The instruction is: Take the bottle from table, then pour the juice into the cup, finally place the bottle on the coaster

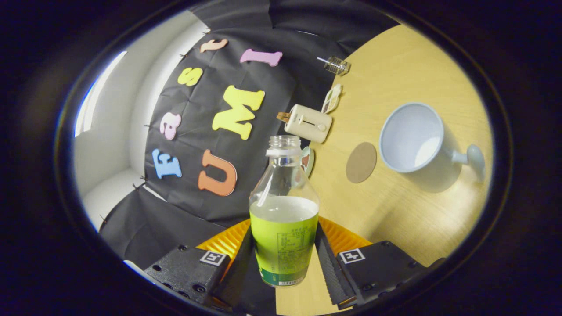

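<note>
My gripper (284,256) is shut on the clear bottle (283,206), both ribbed fingers (328,263) pressing on its green label. The bottle has no cap and holds pale juice up to about half its height. The whole view is rolled, so the wooden table (408,219) stands tilted beyond the fingers and the bottle is lifted off it. A white cup (412,138) with a handle sits on the table beyond the bottle, its open mouth facing me. The round brown coaster (361,162) lies flat between the bottle's neck and the cup.
A cream box-like device (307,123) stands at the table's far edge beside the black cloth wall. A small oval card (332,98) and a little clear item (336,65) lie further along that edge. A round item (307,160) peeks out behind the bottle's shoulder.
</note>
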`<action>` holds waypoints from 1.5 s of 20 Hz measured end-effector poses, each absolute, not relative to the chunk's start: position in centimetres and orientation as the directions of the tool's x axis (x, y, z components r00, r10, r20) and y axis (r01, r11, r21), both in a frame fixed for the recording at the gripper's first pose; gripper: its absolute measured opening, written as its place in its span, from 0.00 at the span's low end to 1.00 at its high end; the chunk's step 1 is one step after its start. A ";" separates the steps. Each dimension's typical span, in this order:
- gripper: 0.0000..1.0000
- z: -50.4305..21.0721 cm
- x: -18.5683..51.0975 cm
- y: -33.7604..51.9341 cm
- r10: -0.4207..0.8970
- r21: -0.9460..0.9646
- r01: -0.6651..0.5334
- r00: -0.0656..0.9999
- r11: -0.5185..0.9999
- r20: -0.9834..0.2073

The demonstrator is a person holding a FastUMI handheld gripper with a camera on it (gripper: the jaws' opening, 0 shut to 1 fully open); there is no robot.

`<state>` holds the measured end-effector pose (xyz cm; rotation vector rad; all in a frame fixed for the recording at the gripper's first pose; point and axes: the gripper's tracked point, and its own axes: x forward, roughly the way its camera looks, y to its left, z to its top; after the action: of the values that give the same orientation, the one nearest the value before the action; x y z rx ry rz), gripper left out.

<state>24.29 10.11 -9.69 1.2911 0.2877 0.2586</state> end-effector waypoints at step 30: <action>0.78 -7.7 23.6 6.3 0.200 0.876 -0.016 0.972 -0.482 0.128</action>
<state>23.56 6.29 -7.74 2.0601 0.1295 0.2568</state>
